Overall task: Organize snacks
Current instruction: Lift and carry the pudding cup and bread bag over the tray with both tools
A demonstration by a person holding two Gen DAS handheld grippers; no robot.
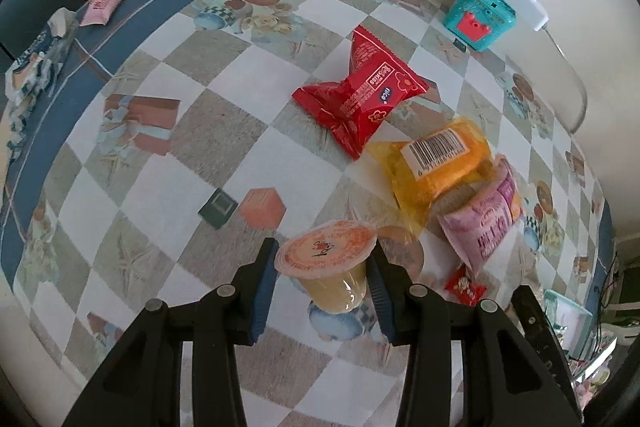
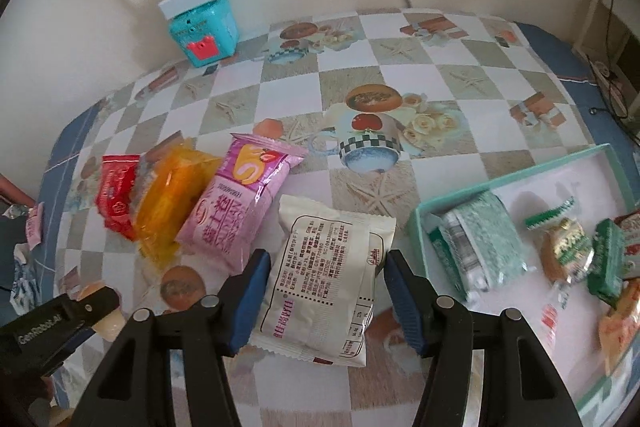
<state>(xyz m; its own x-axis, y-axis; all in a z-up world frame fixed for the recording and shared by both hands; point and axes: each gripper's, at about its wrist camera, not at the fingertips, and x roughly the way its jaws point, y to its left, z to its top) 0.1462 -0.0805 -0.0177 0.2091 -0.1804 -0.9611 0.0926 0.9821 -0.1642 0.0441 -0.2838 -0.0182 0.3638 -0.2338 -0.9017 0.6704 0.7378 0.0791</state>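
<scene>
Between the left tool's (image 1: 324, 291) blue pads (image 1: 262, 293) sits a jelly cup (image 1: 326, 267), tilted, lid toward the camera; pads touch its sides, so it reads as clamped. Red packet (image 1: 360, 95), orange packet (image 1: 436, 163) and pink packet (image 1: 486, 227) lie ahead and rightward on the desk (image 1: 160, 187).

Right wrist view: right tool (image 2: 322, 291) spread apart, straddling a white packet (image 2: 328, 287); long axis runs along the fingers, no contact evident. Teal tray (image 2: 420, 223), already holding snacks, lies just rightward. Right hand is nearer it; likely destination.

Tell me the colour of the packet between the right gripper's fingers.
White packet with red print, clearest in the right wrist view.
</scene>
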